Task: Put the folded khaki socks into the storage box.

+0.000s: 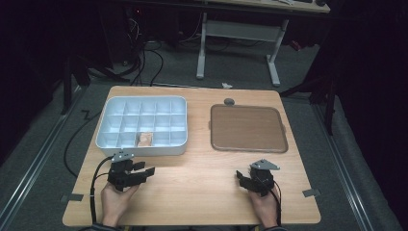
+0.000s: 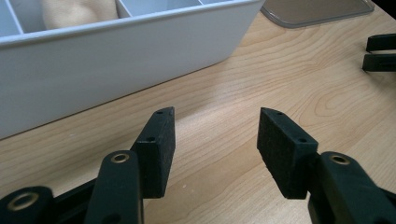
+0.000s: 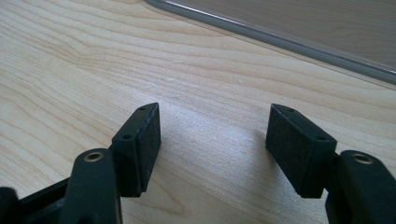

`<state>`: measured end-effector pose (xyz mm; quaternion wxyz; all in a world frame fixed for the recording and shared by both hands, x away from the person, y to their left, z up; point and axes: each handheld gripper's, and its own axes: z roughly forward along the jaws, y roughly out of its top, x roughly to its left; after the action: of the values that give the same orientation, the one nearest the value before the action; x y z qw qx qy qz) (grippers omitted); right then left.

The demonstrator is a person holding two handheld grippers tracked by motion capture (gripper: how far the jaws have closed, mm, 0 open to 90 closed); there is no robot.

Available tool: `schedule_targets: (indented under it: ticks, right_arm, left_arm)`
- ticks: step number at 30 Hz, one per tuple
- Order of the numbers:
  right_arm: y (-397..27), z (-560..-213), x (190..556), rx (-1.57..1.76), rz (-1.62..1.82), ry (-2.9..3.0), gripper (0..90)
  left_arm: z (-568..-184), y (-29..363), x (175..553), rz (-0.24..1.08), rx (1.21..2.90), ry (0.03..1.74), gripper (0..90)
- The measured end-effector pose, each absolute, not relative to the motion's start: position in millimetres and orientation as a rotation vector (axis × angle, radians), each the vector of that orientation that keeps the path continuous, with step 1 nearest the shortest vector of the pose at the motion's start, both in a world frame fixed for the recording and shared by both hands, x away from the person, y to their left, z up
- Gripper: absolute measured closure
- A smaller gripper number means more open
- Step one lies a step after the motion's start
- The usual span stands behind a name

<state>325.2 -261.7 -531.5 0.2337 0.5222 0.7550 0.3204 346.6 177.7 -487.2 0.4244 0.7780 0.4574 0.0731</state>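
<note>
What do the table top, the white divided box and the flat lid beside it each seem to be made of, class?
Table top: pale wood or wood-look laminate, matt; grain lines show. Divided box: white plastic, probably, with smooth thin moulded walls. Lid: looks like clear plastic, with a translucent grey rim and table colour showing through.

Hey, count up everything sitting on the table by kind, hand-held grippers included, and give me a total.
White compartment tray: 1
Tan item in a front-row tray compartment: 1
Brown flat lid: 1
Small grey round piece at the table's far edge: 1
Hand-held grippers, both open, left and right: 2
Total: 6
</note>
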Motion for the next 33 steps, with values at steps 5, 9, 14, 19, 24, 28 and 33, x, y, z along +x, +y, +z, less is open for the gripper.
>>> schedule_targets:
  ticks: [5,9,14,19,24,28,33]
  right_arm:
    - [-262,-531,325,1.434,0.880,2.073,35.5]
    - [-262,-531,325,1.434,0.880,2.074,35.5]
    - [-262,-531,325,1.434,0.880,2.073,35.5]
    - [-262,-531,325,1.434,0.880,2.073,35.5]
    - [-262,-531,325,1.435,0.880,2.073,35.5]
    - [-262,-531,325,1.435,0.879,2.073,35.6]
    - [-262,-531,325,1.435,0.879,2.073,35.5]
  left_arm:
    - [-489,174,347,0.183,1.952,1.139,47.2]
    - [-491,172,347,0.176,1.954,1.139,47.2]
    - [-494,168,347,0.166,1.960,1.134,47.2]
    - [-497,163,348,0.166,1.967,1.127,47.1]
    - [-499,160,350,0.156,1.970,1.117,46.8]
    - [-501,156,351,0.155,1.976,1.111,46.6]
    - [-503,153,352,0.156,1.982,1.108,46.5]
